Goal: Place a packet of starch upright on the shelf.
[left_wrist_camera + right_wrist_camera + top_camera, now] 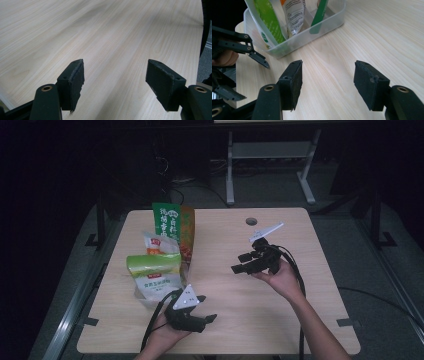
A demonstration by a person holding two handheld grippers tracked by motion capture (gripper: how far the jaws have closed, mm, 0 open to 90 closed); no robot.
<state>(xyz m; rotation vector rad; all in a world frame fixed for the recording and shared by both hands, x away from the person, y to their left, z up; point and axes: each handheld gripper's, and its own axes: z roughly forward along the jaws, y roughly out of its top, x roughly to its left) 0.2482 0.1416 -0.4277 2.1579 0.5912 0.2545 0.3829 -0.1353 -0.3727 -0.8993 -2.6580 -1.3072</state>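
My left gripper (207,308) is held low near the table's front edge, left of centre, and it points right. Its jaws (115,82) stand open over bare wood with nothing between them. My right gripper (240,262) hovers over the middle of the table and points left, toward a clear plastic bin (317,31). It (328,82) is open and empty too. The bin holds upright snack bags: a tall green one (166,222), a white and orange one (159,244) and a white one with a green top (154,275).
The light wooden table (235,315) has a round cable hole (251,221) at its far edge. In the right gripper view, the left gripper (254,80) shows at the left, close to the bin's near corner. Black cables trail from both grippers.
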